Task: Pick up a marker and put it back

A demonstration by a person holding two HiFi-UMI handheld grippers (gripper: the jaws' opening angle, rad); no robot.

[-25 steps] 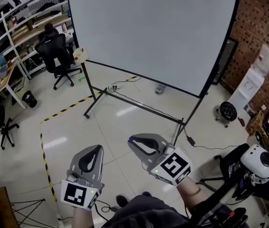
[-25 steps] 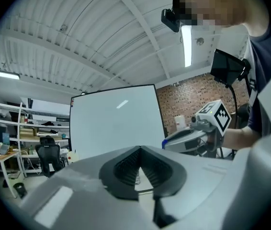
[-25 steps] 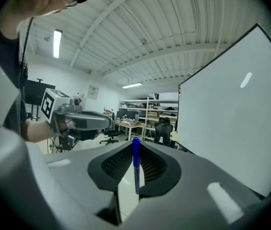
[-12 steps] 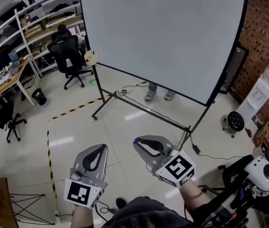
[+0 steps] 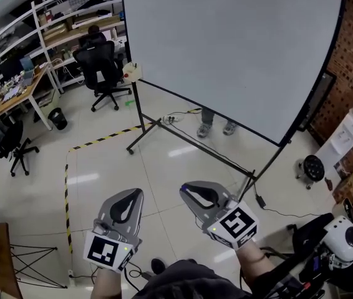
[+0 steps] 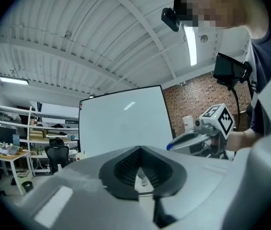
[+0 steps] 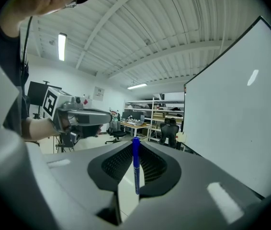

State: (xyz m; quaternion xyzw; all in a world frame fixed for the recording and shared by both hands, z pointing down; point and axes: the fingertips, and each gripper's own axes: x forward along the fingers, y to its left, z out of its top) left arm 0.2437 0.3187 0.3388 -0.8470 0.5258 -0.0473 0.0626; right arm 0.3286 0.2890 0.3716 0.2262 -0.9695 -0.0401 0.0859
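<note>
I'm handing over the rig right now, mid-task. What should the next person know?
Left hand-held gripper: jaws together, nothing between them, held low in front of the person.
Right hand-held gripper: shut on the blue marker, which stands upright between its jaws.
The whiteboard stands ahead; no writing can be made out on it.
Done: the marker is picked up.
Left: put it back. Where it belongs can't be made out in these views.
</note>
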